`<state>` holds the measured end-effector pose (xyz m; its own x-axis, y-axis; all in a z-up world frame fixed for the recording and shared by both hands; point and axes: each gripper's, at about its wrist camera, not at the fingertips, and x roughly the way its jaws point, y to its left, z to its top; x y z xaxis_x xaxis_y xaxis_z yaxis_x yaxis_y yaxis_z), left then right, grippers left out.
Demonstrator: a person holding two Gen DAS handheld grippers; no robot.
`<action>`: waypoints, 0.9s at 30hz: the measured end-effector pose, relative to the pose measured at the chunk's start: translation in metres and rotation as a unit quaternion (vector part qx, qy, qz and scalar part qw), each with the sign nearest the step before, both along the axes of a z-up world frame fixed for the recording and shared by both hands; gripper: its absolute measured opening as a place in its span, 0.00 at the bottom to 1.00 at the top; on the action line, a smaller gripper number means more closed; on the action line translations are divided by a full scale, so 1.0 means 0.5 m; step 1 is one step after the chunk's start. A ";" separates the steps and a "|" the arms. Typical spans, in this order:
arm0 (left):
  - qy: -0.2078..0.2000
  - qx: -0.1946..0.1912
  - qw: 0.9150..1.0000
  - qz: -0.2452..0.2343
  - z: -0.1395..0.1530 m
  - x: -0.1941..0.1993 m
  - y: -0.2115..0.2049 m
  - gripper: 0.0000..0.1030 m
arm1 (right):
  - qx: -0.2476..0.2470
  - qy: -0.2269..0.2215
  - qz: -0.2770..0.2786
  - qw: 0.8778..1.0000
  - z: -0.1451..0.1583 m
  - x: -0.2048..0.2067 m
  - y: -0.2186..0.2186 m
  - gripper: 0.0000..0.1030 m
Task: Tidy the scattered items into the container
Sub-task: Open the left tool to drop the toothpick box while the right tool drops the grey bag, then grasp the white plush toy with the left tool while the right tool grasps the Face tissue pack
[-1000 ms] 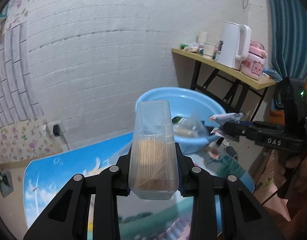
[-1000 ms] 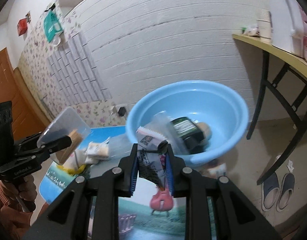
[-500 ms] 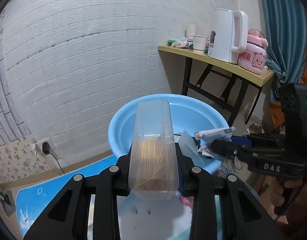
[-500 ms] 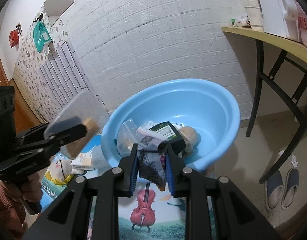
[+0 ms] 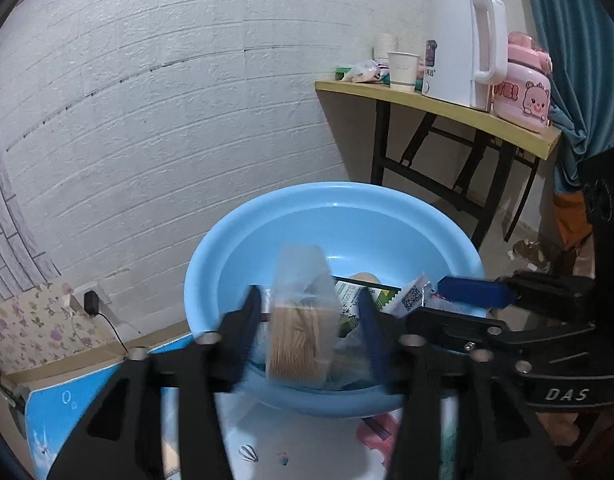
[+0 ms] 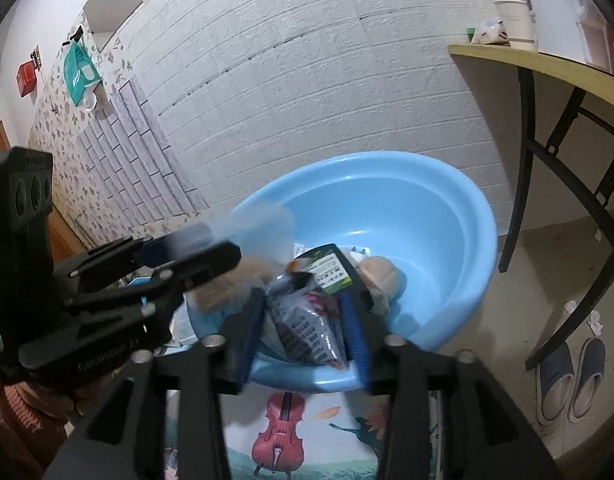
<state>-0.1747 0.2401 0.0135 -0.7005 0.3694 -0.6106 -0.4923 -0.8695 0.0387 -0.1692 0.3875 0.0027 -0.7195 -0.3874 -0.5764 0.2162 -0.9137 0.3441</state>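
Note:
A light blue basin (image 5: 347, 216) (image 6: 447, 208) stands on a printed mat, holding a green-labelled packet (image 6: 327, 268) and a round beige item (image 6: 381, 274). My left gripper (image 5: 311, 320) is open over the basin's near rim; the clear toothpick box (image 5: 301, 320) is loose between its jaws, blurred and tilted. It also shows blurred in the right wrist view (image 6: 247, 252). My right gripper (image 6: 303, 320) is open over the rim; the grey snack packet (image 6: 307, 326) lies loose between its jaws, its end showing in the left wrist view (image 5: 411, 298).
A folding table (image 5: 447, 108) at the right carries a white kettle (image 5: 463, 48), paper cups and a pink cooker. Slippers (image 6: 571, 376) lie on the floor under it. The white brick wall is close behind the basin. The mat (image 6: 291, 432) extends toward me.
Both grippers moved forward over the basin and opened. The toothpick box and the snack packet have come free of the jaws and are dropping into the basin.

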 end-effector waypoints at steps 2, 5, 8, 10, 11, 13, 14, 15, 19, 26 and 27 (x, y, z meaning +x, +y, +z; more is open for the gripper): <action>0.001 0.005 1.000 0.000 0.004 0.004 -0.005 0.58 | 0.011 0.003 -0.010 1.000 0.004 0.003 0.001 0.52; -0.001 0.017 1.000 0.005 0.011 0.009 -0.017 0.64 | 0.019 0.010 -0.015 1.000 0.013 0.012 0.003 0.52; -0.003 0.020 1.000 0.007 0.015 0.022 -0.035 0.66 | 0.018 0.016 -0.017 1.000 0.023 0.026 0.003 0.52; -0.002 0.021 1.000 0.009 0.017 0.035 -0.052 0.67 | 0.020 0.022 -0.014 0.999 0.032 0.035 -0.004 0.52; -0.002 0.022 1.000 0.011 0.017 0.042 -0.060 0.67 | 0.022 0.026 -0.011 0.999 0.038 0.040 -0.009 0.52; -0.001 0.022 1.000 0.015 0.018 0.058 -0.082 0.68 | 0.024 0.037 0.000 0.999 0.051 0.053 -0.024 0.52; -0.001 0.022 1.000 0.020 0.018 0.068 -0.096 0.69 | 0.024 0.043 0.009 0.999 0.058 0.061 -0.036 0.52; 0.000 0.021 0.999 0.024 0.018 0.073 -0.104 0.70 | 0.025 0.047 0.015 0.998 0.061 0.067 -0.045 0.52; -0.003 0.023 0.998 0.050 0.015 0.104 -0.172 0.75 | 0.032 0.052 0.042 0.997 0.070 0.086 -0.086 0.52; -0.016 0.009 0.993 0.117 -0.014 0.141 -0.287 0.82 | 0.038 0.041 0.088 0.995 0.063 0.104 -0.161 0.52; -0.020 0.010 0.992 0.126 -0.020 0.144 -0.301 0.83 | 0.040 0.038 0.094 0.994 0.061 0.106 -0.171 0.52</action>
<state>-0.1027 0.0896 0.0034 -0.7479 0.1977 -0.6337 -0.2605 -0.9655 0.0061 -0.1164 0.3021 0.0332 -0.6816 -0.4740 -0.5575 0.4081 -0.8786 0.2481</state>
